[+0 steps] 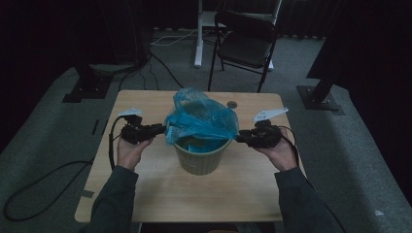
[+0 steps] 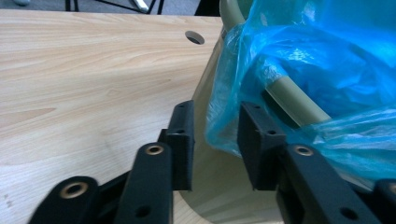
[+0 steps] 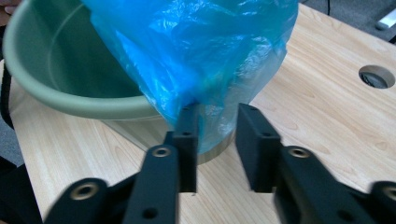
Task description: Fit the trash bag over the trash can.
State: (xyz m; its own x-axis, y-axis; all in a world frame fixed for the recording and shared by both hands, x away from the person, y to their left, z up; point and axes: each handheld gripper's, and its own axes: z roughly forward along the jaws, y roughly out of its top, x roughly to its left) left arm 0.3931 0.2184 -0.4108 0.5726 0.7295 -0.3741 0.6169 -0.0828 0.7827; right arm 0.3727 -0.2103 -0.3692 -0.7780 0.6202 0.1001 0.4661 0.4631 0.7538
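Seen from above, a green bin (image 1: 203, 158) stands mid-bench (image 1: 145, 194), blue bag (image 1: 199, 119) draped over it; up close, bag film hangs between both parted tools, left tool (image 2: 215, 140) and right tool (image 3: 217, 140), unpinched.

The high view is dim and underexposed, its far corners sinking into black and the table (image 1: 145, 194) only dully lit, while both gripper views are bright and evenly lit, with the near fingers (image 2: 182, 140) softly out of focus.
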